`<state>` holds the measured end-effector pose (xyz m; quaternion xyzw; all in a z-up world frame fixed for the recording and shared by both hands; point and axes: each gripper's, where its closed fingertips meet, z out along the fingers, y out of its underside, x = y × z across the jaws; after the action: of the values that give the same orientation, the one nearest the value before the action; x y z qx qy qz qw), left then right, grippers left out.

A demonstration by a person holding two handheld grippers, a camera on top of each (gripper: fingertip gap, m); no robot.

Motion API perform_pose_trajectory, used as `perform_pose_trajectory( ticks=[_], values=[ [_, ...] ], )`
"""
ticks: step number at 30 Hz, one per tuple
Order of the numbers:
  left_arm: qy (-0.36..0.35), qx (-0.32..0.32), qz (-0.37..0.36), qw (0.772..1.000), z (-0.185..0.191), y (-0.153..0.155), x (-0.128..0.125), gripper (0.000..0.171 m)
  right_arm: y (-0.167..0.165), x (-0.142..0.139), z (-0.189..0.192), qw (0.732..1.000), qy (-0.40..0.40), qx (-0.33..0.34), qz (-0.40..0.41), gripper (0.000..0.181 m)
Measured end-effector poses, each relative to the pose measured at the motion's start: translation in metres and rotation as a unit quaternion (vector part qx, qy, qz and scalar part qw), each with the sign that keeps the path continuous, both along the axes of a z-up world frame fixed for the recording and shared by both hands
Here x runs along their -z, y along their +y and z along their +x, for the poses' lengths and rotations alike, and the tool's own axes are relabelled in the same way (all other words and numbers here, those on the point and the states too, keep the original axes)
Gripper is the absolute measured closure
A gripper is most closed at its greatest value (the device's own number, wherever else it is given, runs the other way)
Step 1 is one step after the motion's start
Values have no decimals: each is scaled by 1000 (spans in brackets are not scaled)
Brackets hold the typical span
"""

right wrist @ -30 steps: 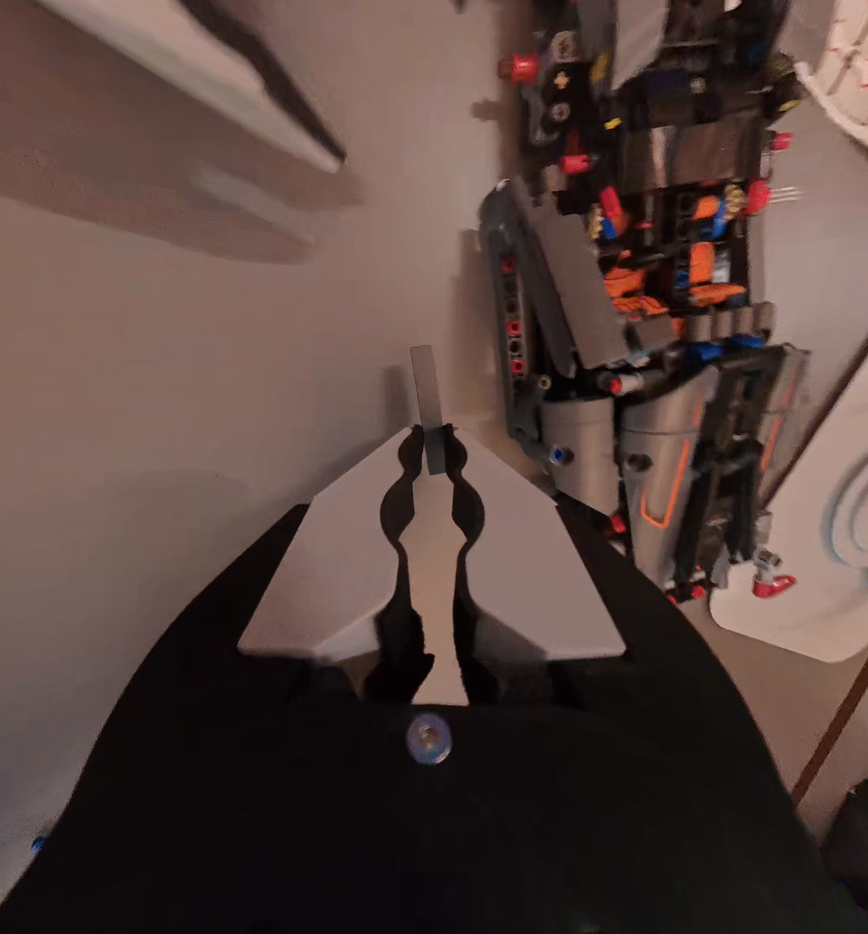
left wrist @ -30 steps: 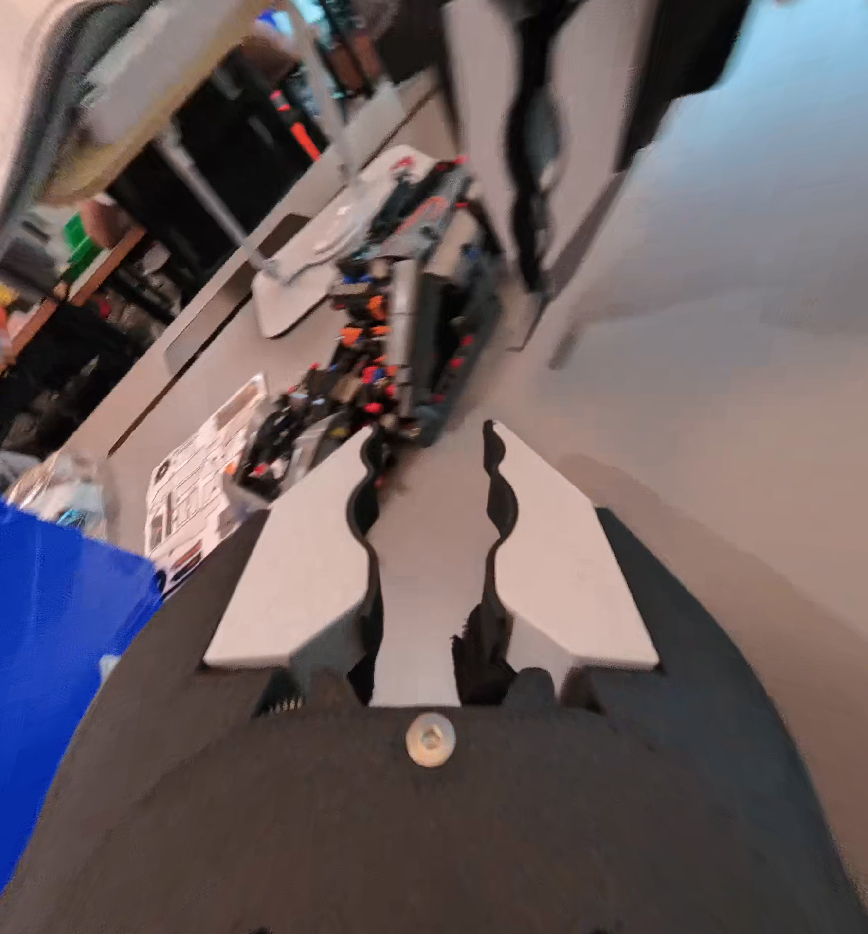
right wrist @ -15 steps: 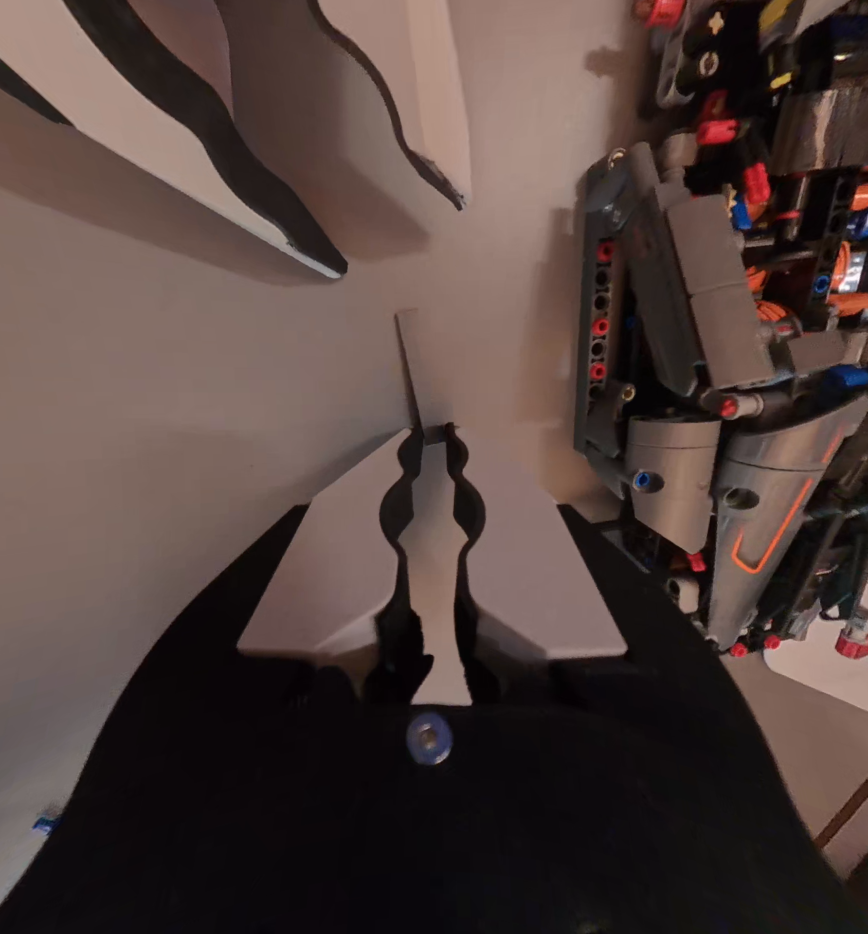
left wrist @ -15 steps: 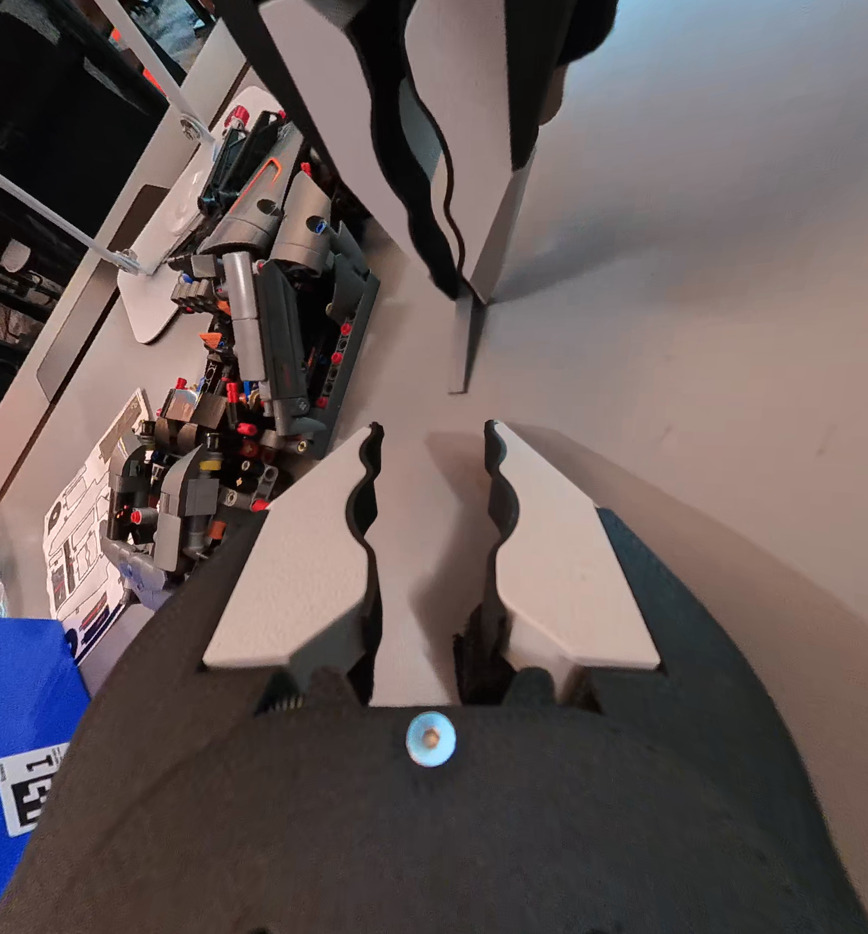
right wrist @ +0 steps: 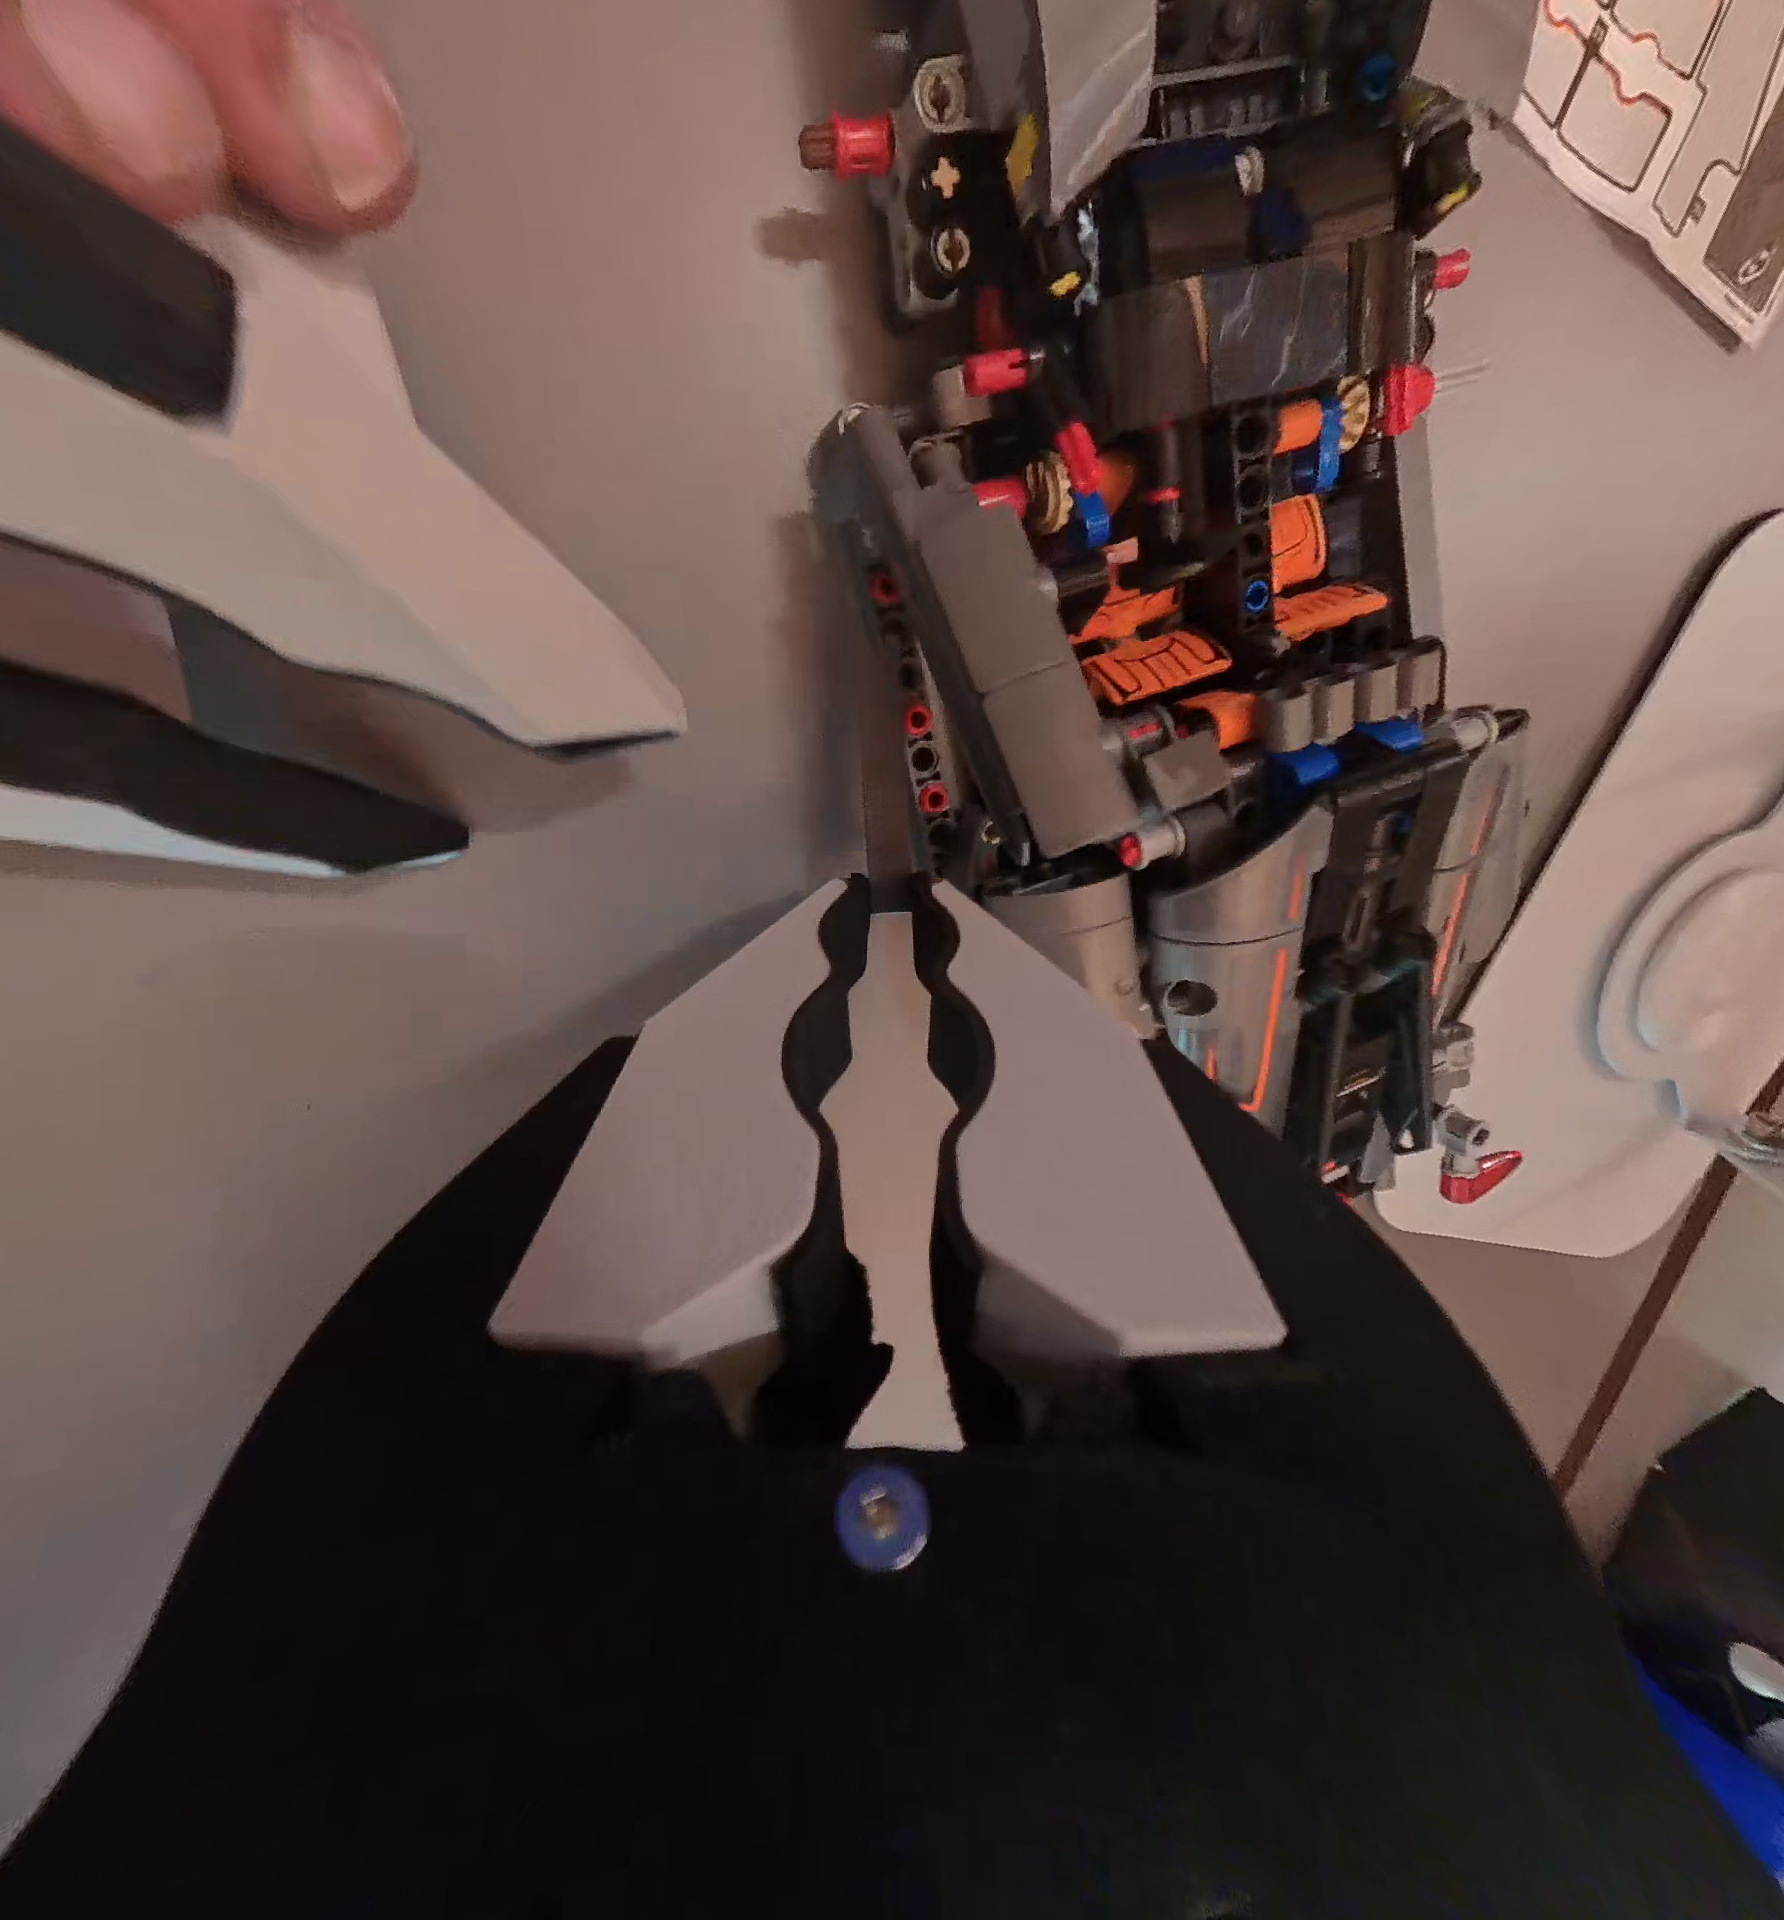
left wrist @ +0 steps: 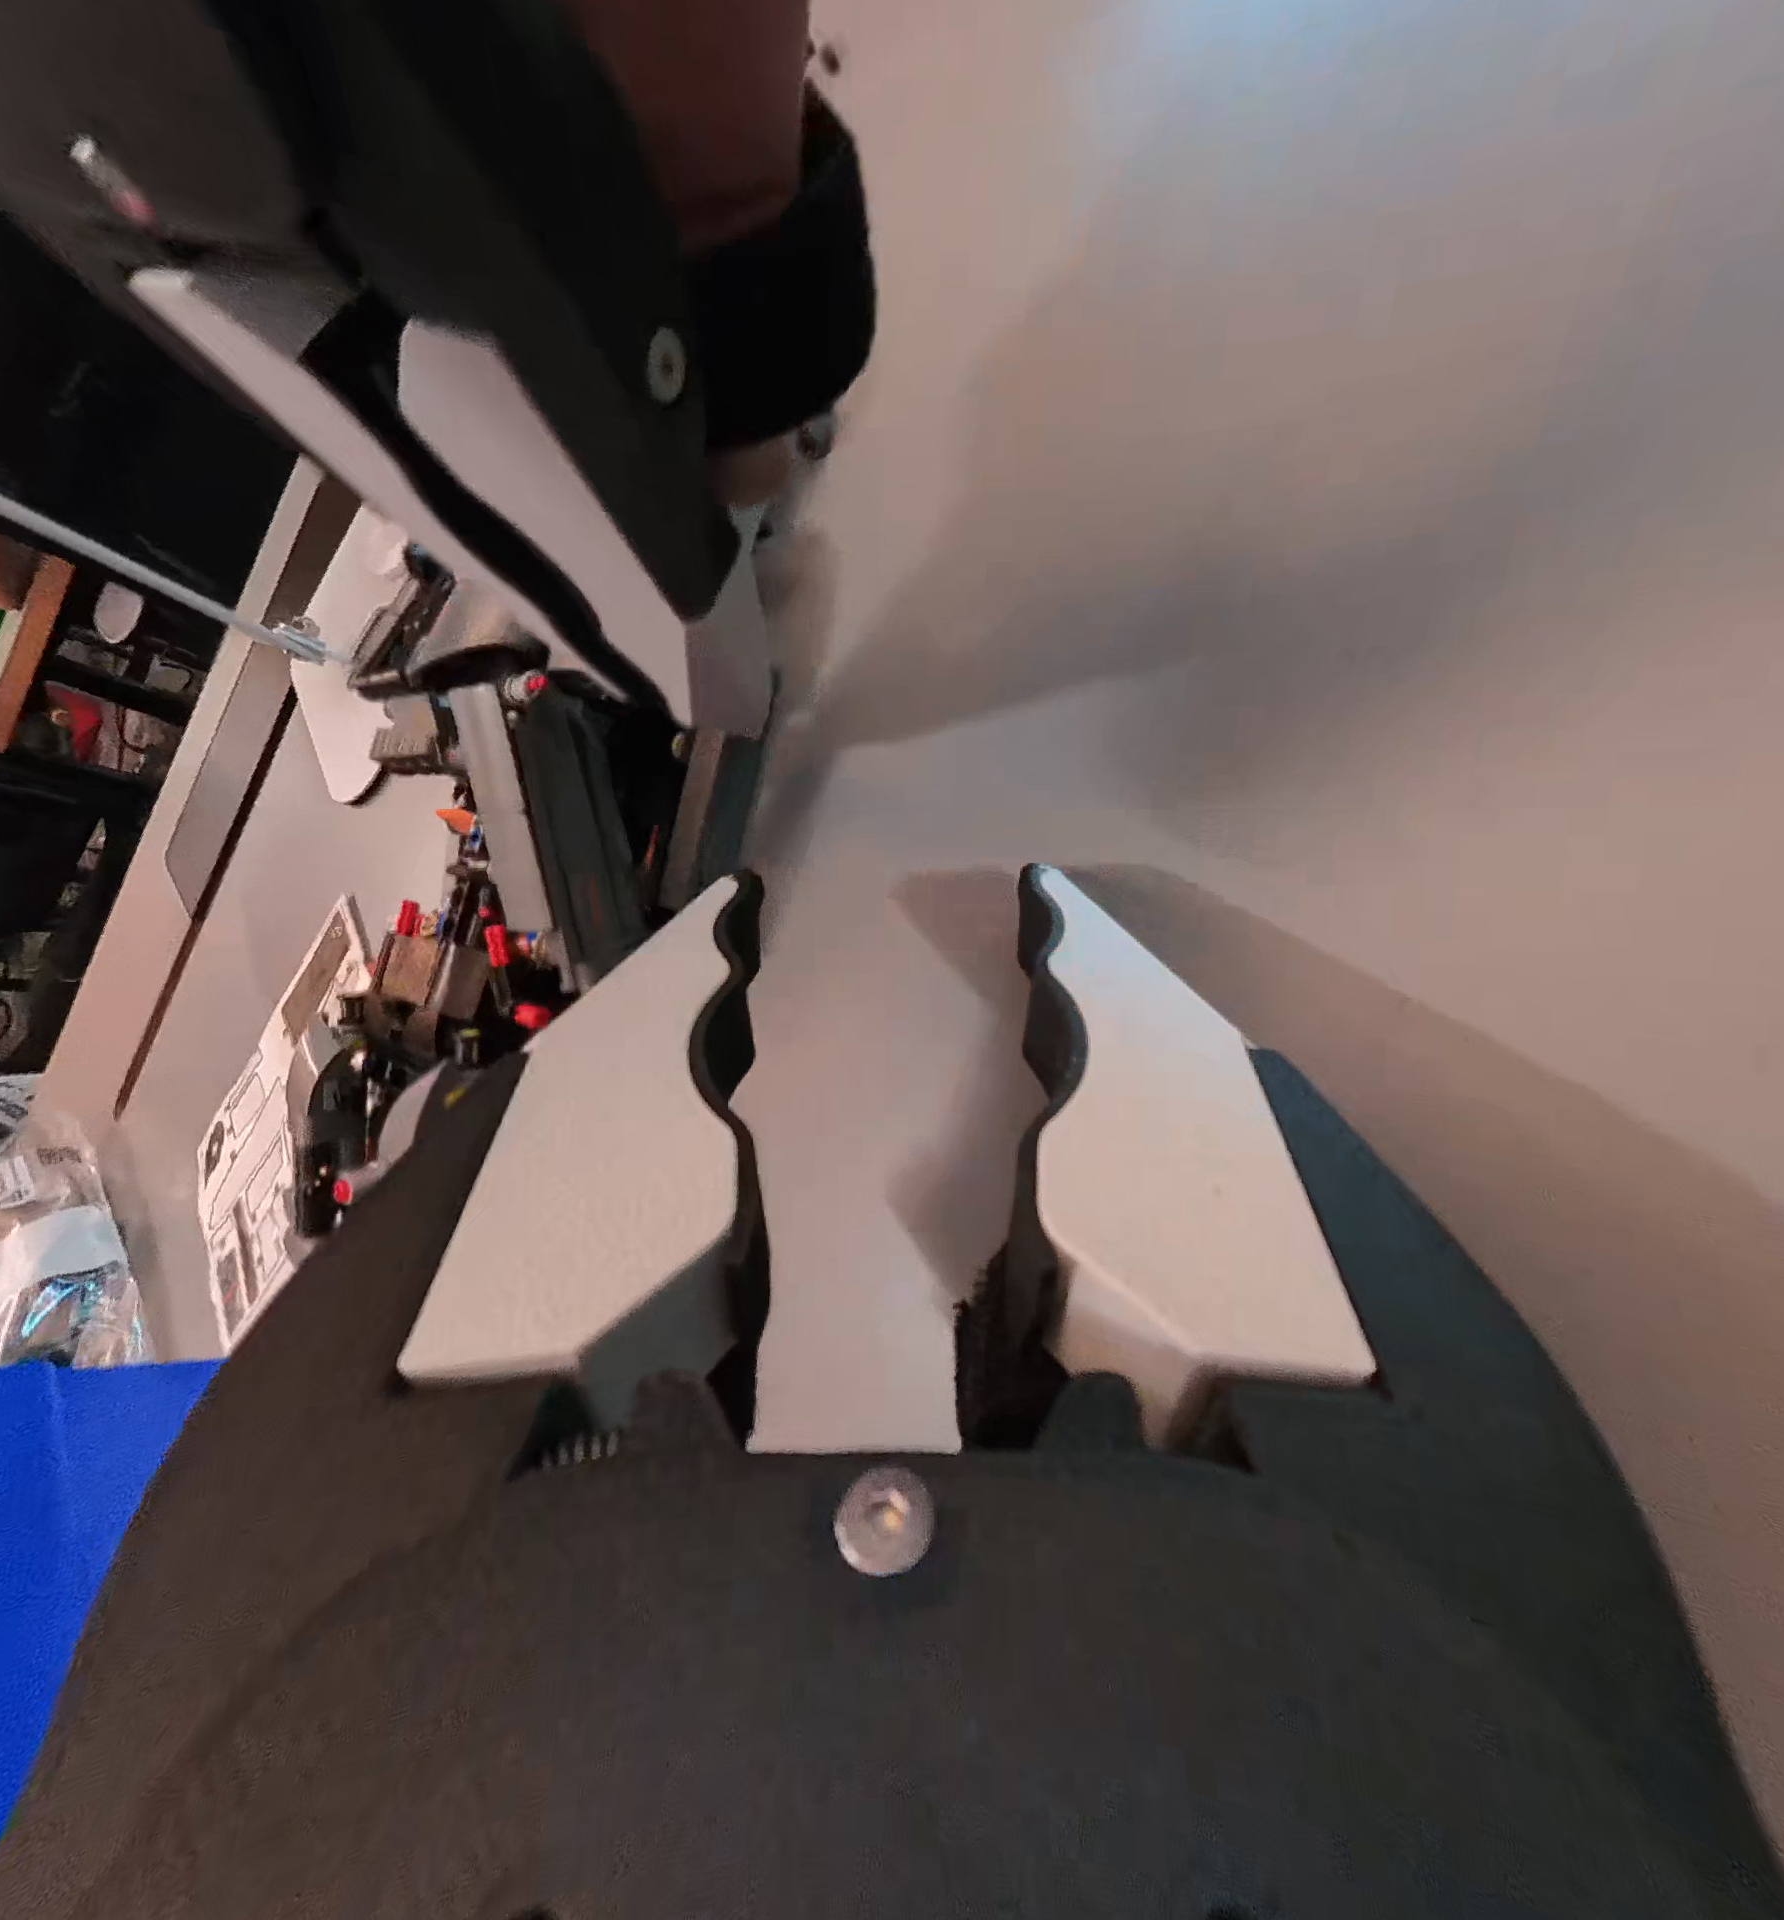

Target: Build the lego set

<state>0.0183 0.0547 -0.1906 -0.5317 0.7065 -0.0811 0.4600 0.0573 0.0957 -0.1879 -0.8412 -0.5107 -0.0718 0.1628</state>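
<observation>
The half-built Lego car (right wrist: 1179, 623), grey and black with orange and red parts, lies on the grey table (right wrist: 244, 1143). My right gripper (right wrist: 898, 899) is shut on a thin dark grey beam (right wrist: 886, 821) and holds it against the car's left side rail. In the left wrist view the right gripper (left wrist: 732, 675) comes down from above with the beam (left wrist: 722, 800) next to the car (left wrist: 555, 831). My left gripper (left wrist: 893, 894) is open and empty, just right of the car. It also shows in the right wrist view (right wrist: 571, 779), left of the beam, with a hand behind it.
An instruction sheet (right wrist: 1677, 145) lies beyond the car and also shows in the left wrist view (left wrist: 254, 1174). A white stand base (right wrist: 1646, 935) sits on the car's far side. A blue bin (left wrist: 26, 1558) and plastic bags (left wrist: 26, 1247) are at the left. About 6 cm separates my left fingertips from my right.
My right gripper has carried the beam across the table to the car's side rail. The left gripper stays open and has swung closer to the car.
</observation>
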Motion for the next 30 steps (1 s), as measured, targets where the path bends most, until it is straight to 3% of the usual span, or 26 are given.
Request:
perform_pose_trajectory(
  ticks=[8,18,23,30],
  values=[
    [26,-15,3,1000,14,11,0,121,7,3,-6,999,-44,-11,4,175],
    [33,-62,27,997,21,32,6,146,13,6,-6,999,-37,-6,20,174],
    [40,-99,53,993,19,48,10,161,11,-1,-6,1000,3,1,30,172],
    [47,-102,69,991,16,50,11,163,-10,-24,14,994,97,41,38,174]
  ],
)
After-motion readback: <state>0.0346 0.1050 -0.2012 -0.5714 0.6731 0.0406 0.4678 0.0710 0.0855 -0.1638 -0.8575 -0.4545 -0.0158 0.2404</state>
